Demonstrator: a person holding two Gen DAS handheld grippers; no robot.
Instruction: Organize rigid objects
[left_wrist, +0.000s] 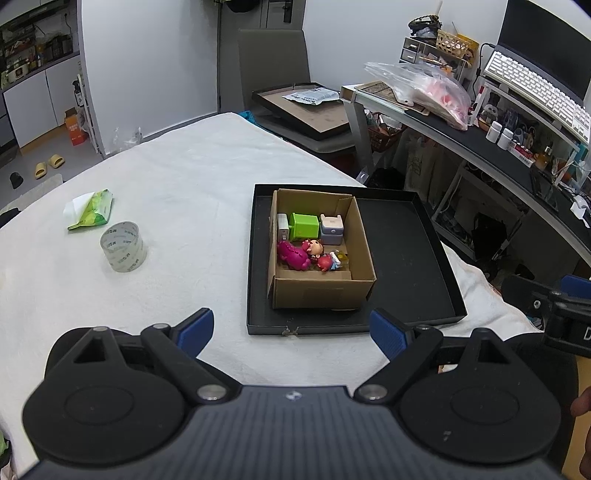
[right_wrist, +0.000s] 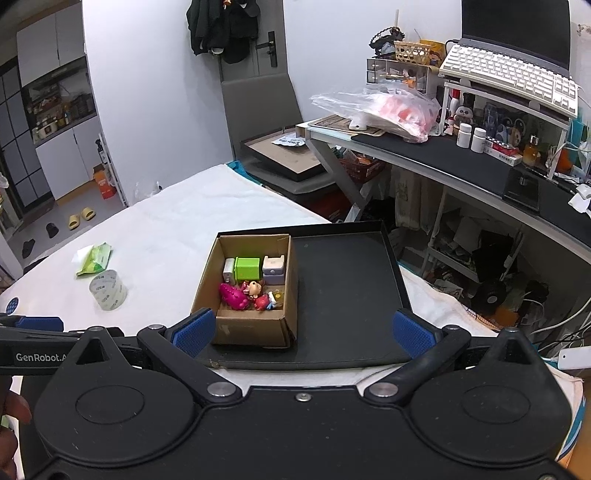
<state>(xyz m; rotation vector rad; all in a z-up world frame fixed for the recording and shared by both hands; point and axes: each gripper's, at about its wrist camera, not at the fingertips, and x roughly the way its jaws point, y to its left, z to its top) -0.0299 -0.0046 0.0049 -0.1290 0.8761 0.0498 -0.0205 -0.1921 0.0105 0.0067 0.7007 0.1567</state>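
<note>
From the left wrist view, the left gripper (left_wrist: 291, 332) hangs with its jaws spread wide and empty over the white-covered counter (left_wrist: 177, 177), the cardboard box (left_wrist: 320, 254) of small toys sitting in the left half of the black tray (left_wrist: 406, 266); the tape roll (left_wrist: 123, 251) and green packet (left_wrist: 92, 209) lie loose well to the left, so I'd reach for the tape roll squarely across its walls. From the right wrist view, the right gripper (right_wrist: 302, 332) is likewise released and empty just short of the tray's near edge, and it should probably steady the box while the other delivers.
</note>
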